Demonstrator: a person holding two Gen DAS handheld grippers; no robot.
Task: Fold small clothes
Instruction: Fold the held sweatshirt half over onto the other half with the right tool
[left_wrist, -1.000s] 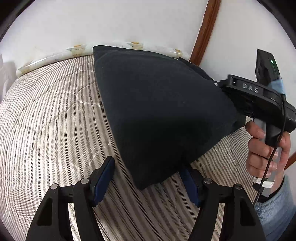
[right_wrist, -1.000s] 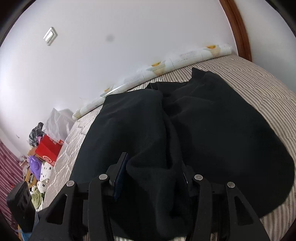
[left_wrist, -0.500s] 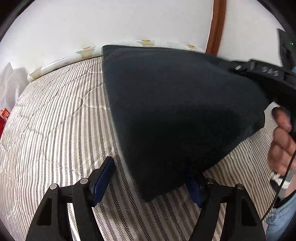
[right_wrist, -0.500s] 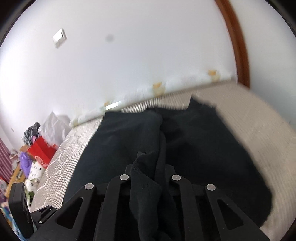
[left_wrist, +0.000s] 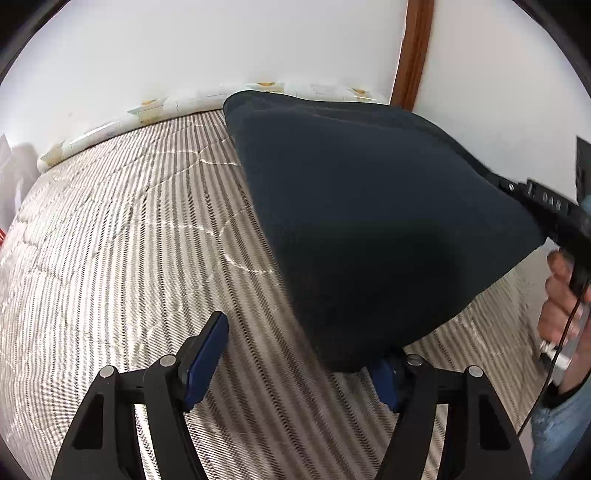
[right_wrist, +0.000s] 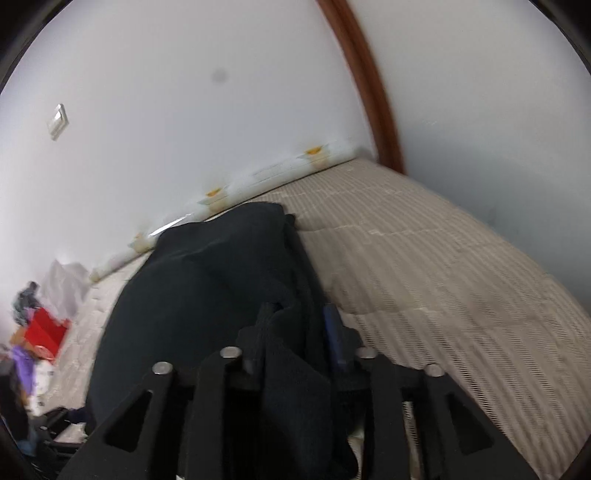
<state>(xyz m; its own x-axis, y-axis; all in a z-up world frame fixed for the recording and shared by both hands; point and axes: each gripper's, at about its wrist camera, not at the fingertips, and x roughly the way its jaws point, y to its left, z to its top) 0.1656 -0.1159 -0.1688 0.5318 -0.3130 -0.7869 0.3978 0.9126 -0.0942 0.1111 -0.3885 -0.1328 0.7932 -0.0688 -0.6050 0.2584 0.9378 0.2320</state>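
A black garment (left_wrist: 369, 221) is being lifted off the striped mattress (left_wrist: 129, 240).
Its bunched fabric is being held, apparently, in the just-reopening right gripper (right_wrist: 295, 332); its hanging corner is being straddled by the left gripper (left_wrist: 299, 354), jaws wide and just narrowing.

Left gripper (left_wrist: 295, 354) gapes wide; right gripper (right_wrist: 291, 332) pinches, just reopening.

Garment (left_wrist: 369, 221) on mattress (left_wrist: 110, 240), wall (left_wrist: 184, 44) behind, clutter (right_wrist: 40, 332) at left
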